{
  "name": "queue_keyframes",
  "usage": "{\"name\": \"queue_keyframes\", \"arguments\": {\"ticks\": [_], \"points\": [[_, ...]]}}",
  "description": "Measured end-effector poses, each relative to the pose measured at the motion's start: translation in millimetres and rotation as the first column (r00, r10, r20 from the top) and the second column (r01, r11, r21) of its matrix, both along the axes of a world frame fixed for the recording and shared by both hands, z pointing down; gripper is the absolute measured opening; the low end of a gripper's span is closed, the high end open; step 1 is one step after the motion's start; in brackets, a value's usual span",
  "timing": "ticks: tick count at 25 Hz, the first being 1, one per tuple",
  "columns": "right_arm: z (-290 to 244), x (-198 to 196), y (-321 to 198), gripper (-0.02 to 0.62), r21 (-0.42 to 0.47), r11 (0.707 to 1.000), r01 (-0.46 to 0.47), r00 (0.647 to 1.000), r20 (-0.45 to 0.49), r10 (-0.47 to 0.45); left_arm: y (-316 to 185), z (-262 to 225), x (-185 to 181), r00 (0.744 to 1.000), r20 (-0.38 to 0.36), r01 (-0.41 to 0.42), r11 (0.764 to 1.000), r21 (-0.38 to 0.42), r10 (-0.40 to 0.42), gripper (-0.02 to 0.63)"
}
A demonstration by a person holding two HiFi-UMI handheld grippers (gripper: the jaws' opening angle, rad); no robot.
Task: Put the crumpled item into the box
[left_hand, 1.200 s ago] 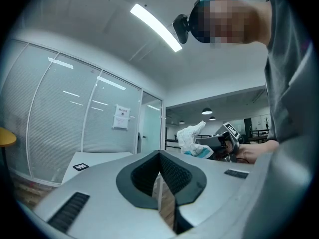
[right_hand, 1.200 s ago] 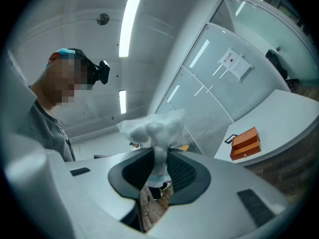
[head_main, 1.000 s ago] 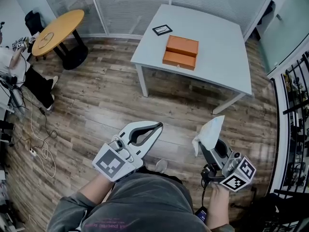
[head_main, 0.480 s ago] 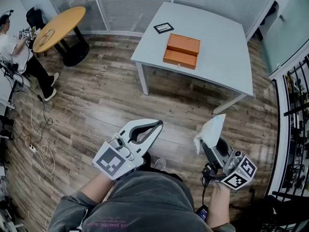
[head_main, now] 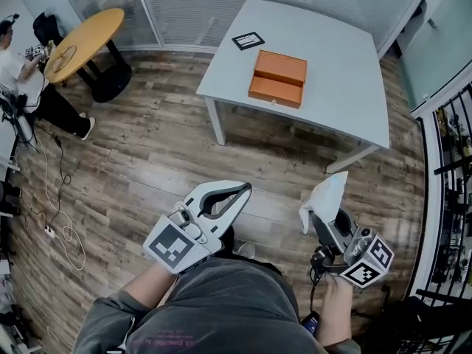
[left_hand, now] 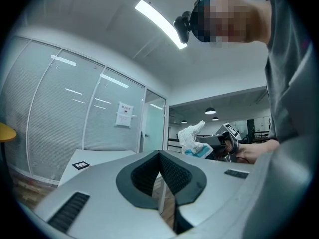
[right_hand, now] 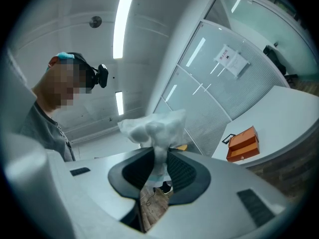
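Note:
The crumpled white item [head_main: 324,198] sticks up from my right gripper [head_main: 317,217], which is shut on it low at the right of the head view. In the right gripper view the item [right_hand: 154,128] is pinched between the dark pads of the gripper [right_hand: 159,157]. The orange box [head_main: 278,78] lies closed on the grey table [head_main: 335,57], far ahead of both grippers; the box [right_hand: 243,144] also shows at the right of the right gripper view. My left gripper [head_main: 245,189] is held level beside the right one, shut with nothing in it [left_hand: 159,156]. The item [left_hand: 192,139] shows beyond it.
A black framed card [head_main: 248,41] lies on the table behind the box. A round wooden table [head_main: 85,46] and a seated person [head_main: 15,68] are at the far left, with cables [head_main: 59,220] on the wooden floor. A black railing [head_main: 450,190] runs along the right.
Both grippers have drifted a little to the right and forward over the floor, the right one still holding the item. The person at the left has shifted.

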State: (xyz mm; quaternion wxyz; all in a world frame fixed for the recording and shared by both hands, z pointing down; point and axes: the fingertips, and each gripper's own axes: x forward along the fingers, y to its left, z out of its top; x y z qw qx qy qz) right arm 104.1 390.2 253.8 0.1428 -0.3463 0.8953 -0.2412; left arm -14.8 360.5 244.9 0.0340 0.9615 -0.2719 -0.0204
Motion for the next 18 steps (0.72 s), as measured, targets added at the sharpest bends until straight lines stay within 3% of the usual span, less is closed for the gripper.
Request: {"name": "queue_keyframes", "arguments": {"ticks": [18], "points": [[21.2,-33.7,-142.6,0.087,-0.055,0.998,-0.003,1.000,-0.012,0.002,-143.0,19.9,-18.1,0.999,-0.003,-0.037,0.998,-0.041,0.036,0.012]]}}
